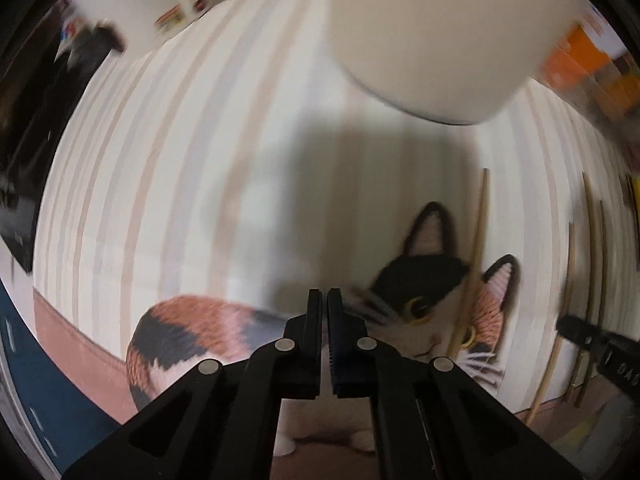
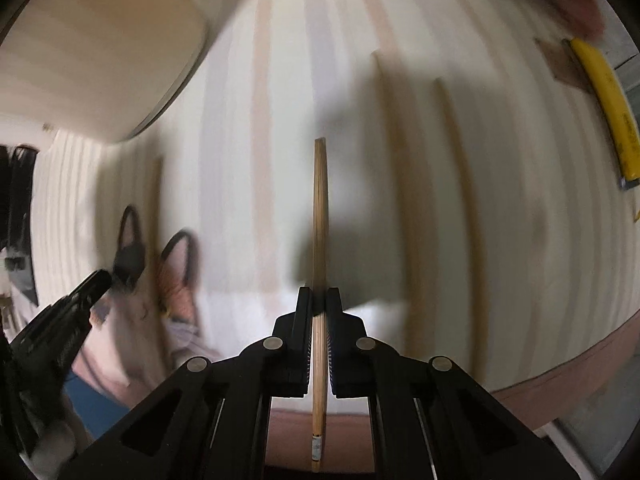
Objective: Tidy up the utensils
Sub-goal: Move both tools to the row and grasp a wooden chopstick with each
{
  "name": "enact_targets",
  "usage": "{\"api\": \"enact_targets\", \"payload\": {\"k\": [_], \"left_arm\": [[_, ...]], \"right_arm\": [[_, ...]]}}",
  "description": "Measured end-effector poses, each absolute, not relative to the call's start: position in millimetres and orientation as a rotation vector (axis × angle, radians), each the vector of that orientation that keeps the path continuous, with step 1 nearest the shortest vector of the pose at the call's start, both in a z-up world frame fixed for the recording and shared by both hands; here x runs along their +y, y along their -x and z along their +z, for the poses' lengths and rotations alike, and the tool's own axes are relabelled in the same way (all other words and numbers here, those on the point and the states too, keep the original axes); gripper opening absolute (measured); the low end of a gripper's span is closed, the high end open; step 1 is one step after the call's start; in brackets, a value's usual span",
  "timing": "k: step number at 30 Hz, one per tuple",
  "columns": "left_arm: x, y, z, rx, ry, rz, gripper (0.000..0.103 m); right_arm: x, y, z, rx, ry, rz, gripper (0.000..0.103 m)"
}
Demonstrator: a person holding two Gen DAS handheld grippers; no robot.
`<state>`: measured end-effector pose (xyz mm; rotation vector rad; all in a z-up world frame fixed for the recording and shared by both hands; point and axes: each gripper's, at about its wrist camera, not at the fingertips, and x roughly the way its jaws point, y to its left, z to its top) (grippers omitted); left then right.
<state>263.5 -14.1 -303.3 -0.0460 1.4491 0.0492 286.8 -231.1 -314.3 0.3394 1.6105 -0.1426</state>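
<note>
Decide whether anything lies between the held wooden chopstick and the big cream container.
Nothing visible: only bare striped cloth separates the wooden chopstick, clamped in the right gripper, from the cream container.

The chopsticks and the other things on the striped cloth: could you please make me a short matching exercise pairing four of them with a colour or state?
Things:
1. right gripper
2. left gripper
3. cup
4. pen

States or colours:
A. yellow
B. shut with nothing between its fingers
C. cream-white
D. shut on a chopstick

Pairs: 1-D, 2-B, 3-C, 4-A
</note>
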Motion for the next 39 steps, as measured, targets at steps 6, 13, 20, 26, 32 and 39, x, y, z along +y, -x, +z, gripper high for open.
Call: {"api": "enact_targets", "payload": {"k": [6,13,20,26,32,39], "left_arm": [[-13,-258,-284,1.457,0.206,-0.063,0.021],[-80,-254,-289,1.452,-0.014,-0.140,0.038],[-69,-254,-288,1.411,-0.137,-0.034,0.004],[-22,-252,-287,1.434,-0.058,0.028,0.005],[-13,-258,-290,1.435,-0.050,0.028,0.007],[-15,-272,-298,1.439,-0.037,0.024,0.007]], "right_arm": [[-221,-288,-314,1.606,-0.297,-0.138,0.007],[-210,-286,-317,1.628,-0.221,-0.165,0.007],[-219,-287,-318,1.634,-0.213,-0.208,0.007],[-211,-288,-317,1.630,-0.223,-0.170,0.007],[-200,-300,-316,1.643,-0.171,-0.158,0.007],[-199,-301,-326,1.668,-0.147,-0.157,0.007]]}}
